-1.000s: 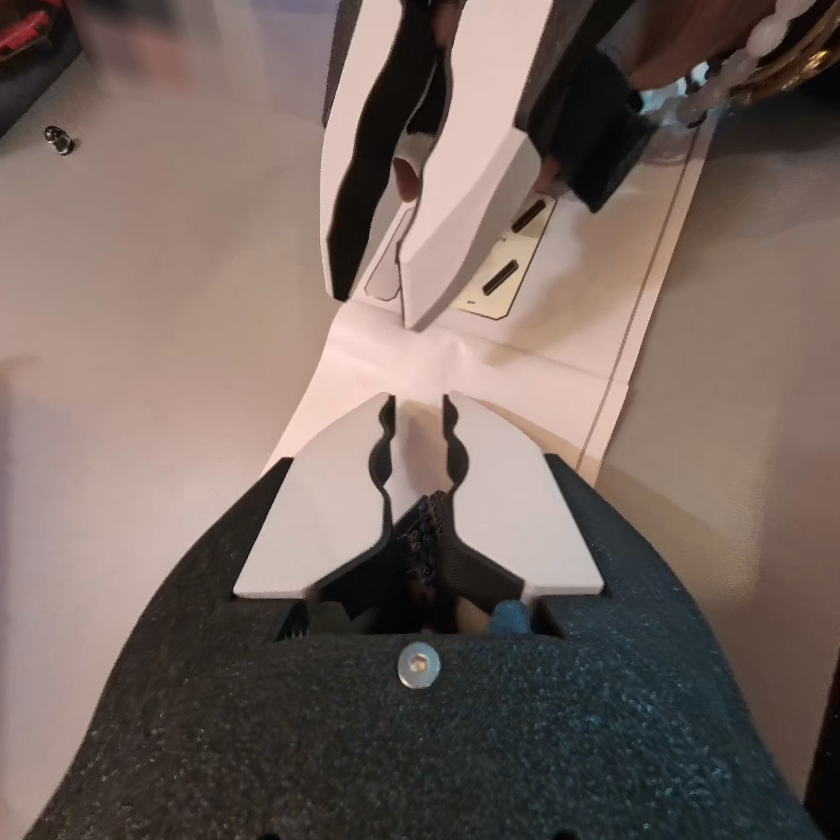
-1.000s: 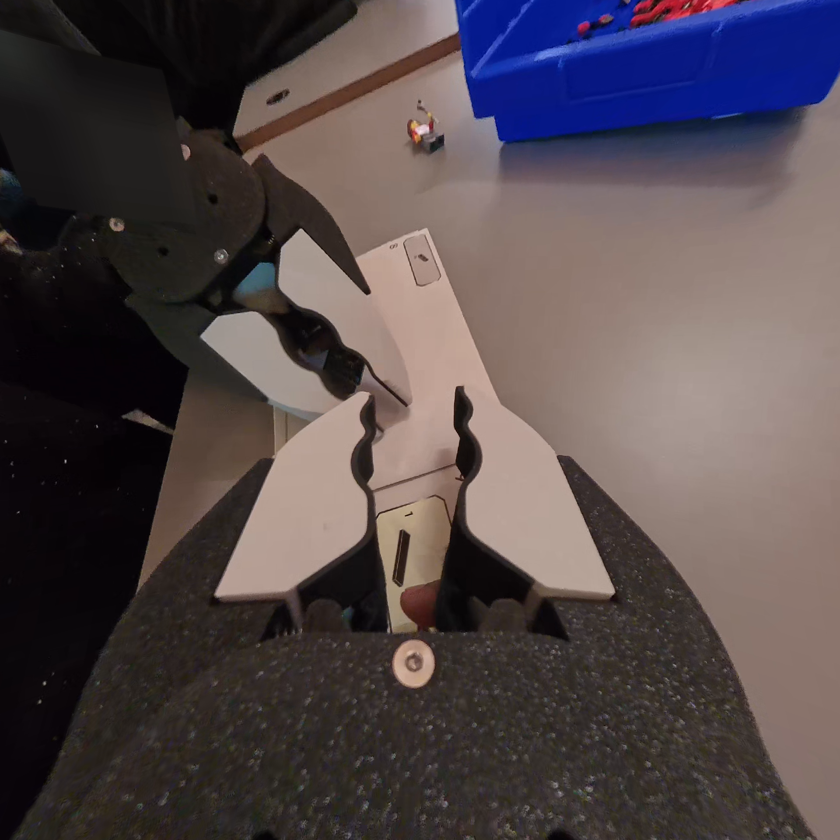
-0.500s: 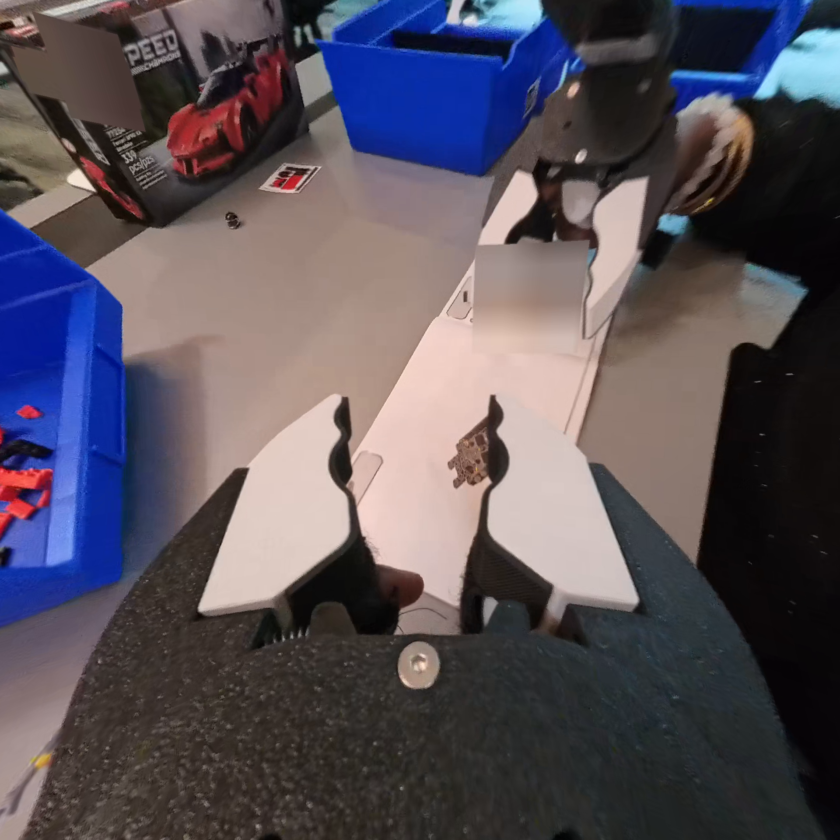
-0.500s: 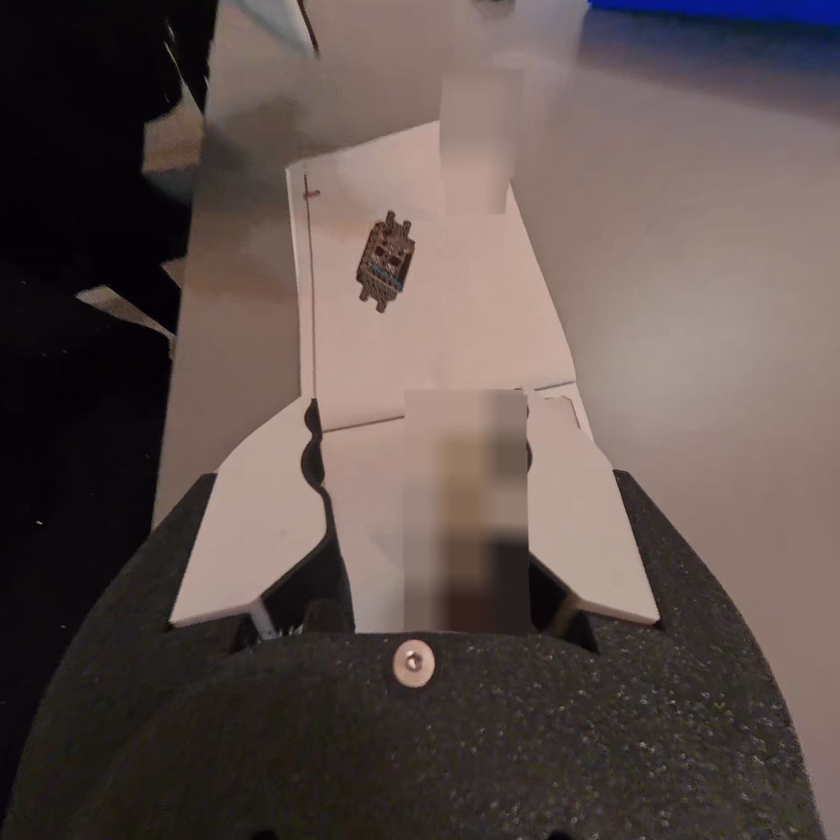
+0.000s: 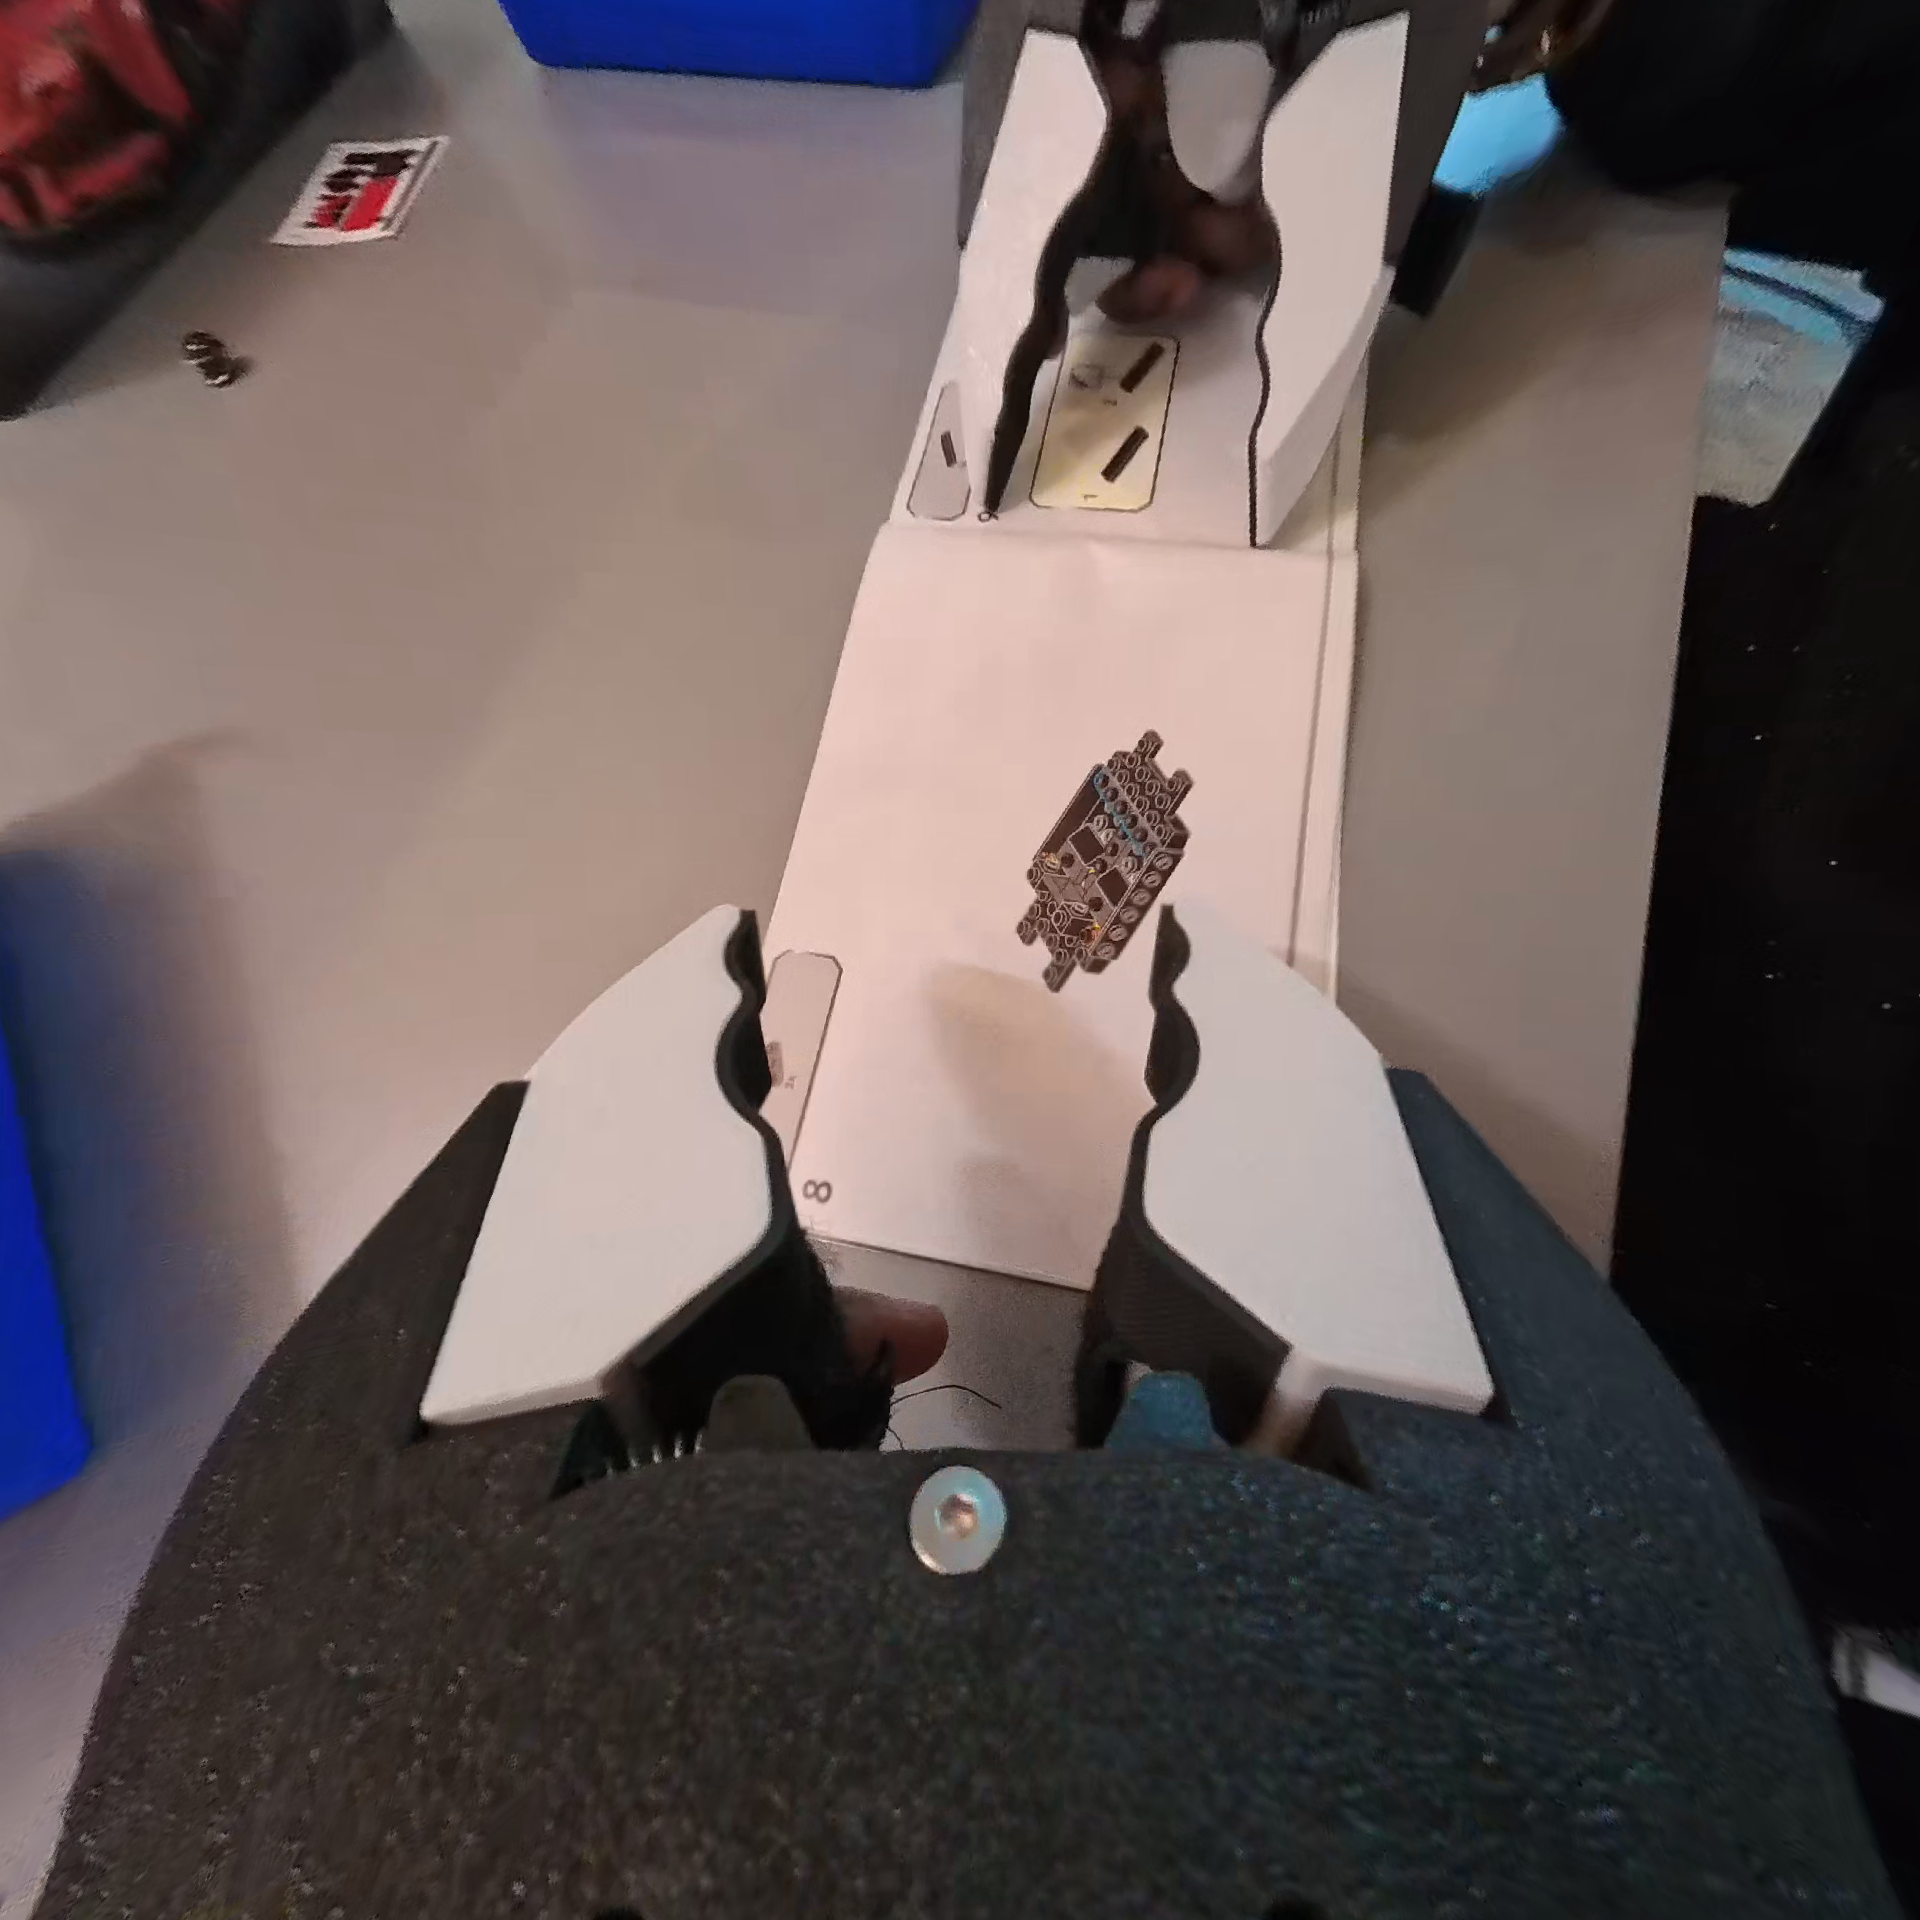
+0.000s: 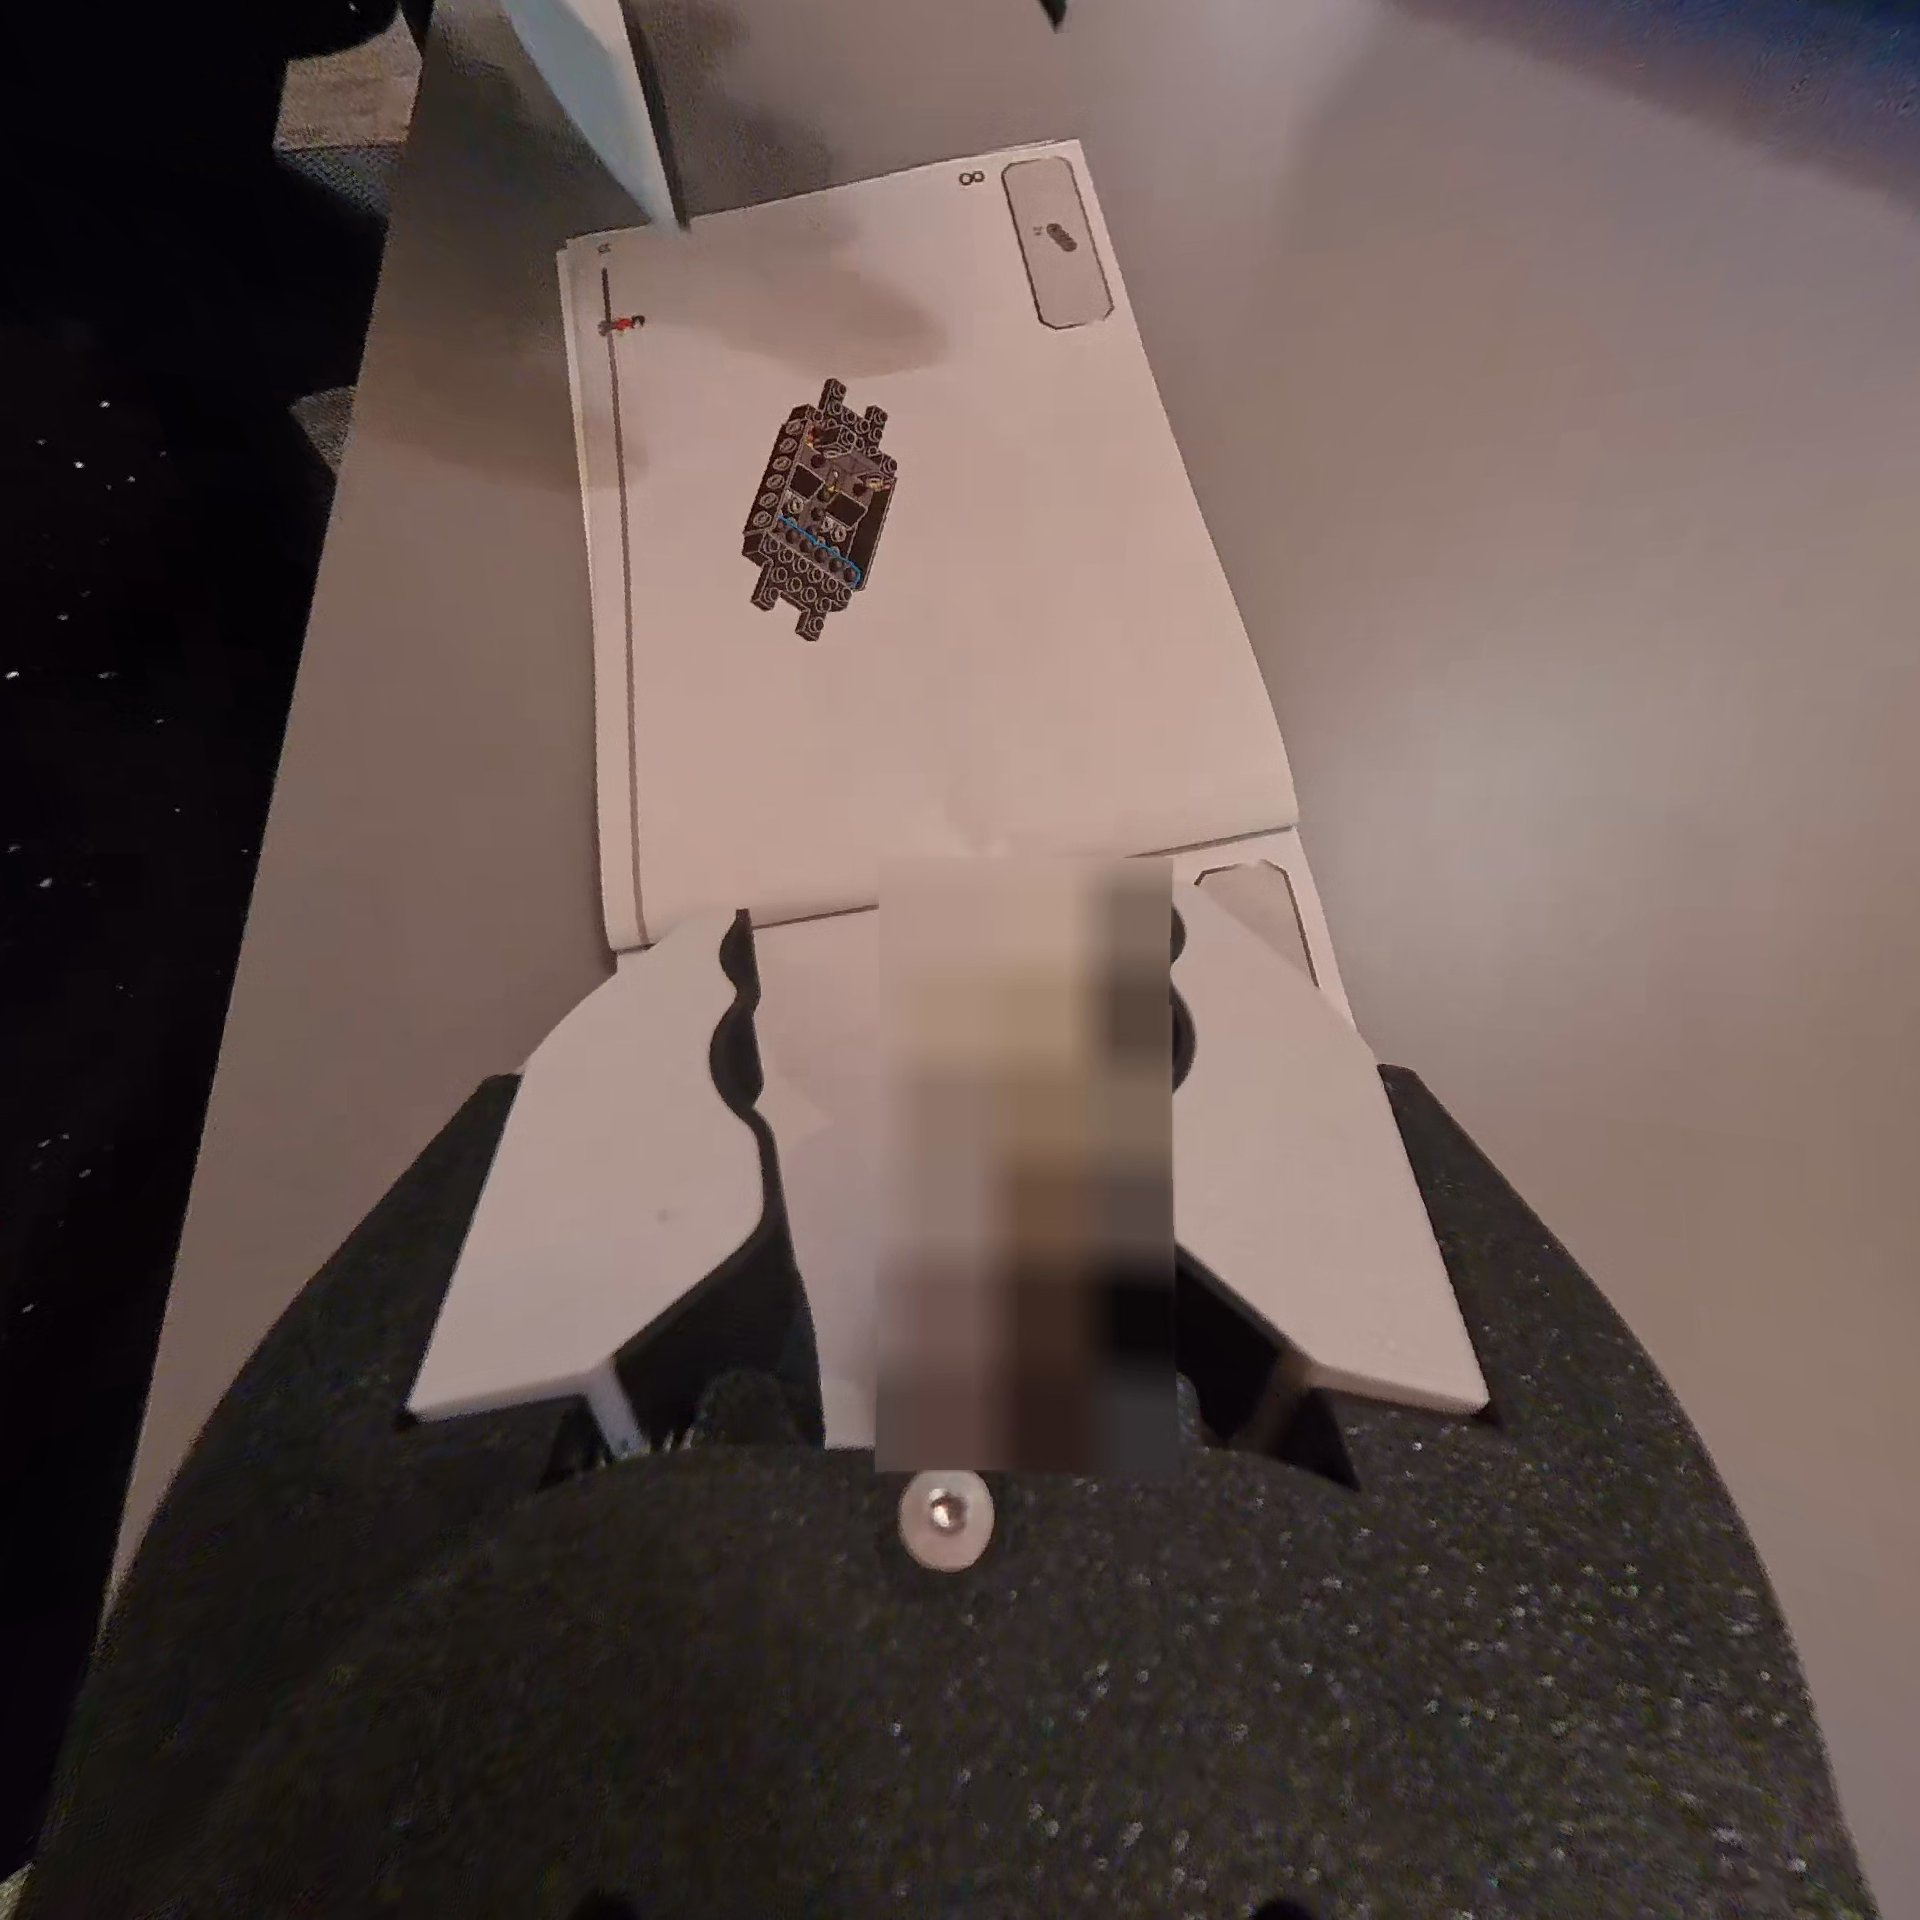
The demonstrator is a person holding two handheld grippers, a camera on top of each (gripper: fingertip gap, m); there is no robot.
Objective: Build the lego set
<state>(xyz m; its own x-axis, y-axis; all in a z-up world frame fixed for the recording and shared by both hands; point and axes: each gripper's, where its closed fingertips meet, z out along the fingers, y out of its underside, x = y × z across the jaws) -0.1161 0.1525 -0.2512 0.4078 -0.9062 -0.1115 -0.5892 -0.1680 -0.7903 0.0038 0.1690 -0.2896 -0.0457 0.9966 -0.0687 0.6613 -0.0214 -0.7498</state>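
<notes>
An open white instruction booklet (image 5: 1039, 707) lies flat on the grey table; one page bears a printed picture of a black model (image 5: 1107, 862). My left gripper (image 5: 956, 920) is open and empty above the booklet's near edge. My right gripper (image 5: 1127, 520) faces it from the far end, open and empty, with its tips down on the other page. In the right wrist view the same booklet (image 6: 987, 675) and picture (image 6: 821, 509) lie ahead of the open right gripper (image 6: 956, 920). No loose brick is between either pair of fingers.
Blue bins stand at the far side (image 5: 727, 31) and at the left (image 5: 31, 1195). A red and white sticker (image 5: 358, 192) and a small metal part (image 5: 213, 358) lie on the table. Dark clothing (image 5: 1787, 935) borders the table's right edge. My hands' fingertips stand some 15 centimetres from each other.
Both grippers have opened wide from nearly shut and drawn apart to opposite ends of the booklet. The page with the model picture now lies flat and uncovered between them.
</notes>
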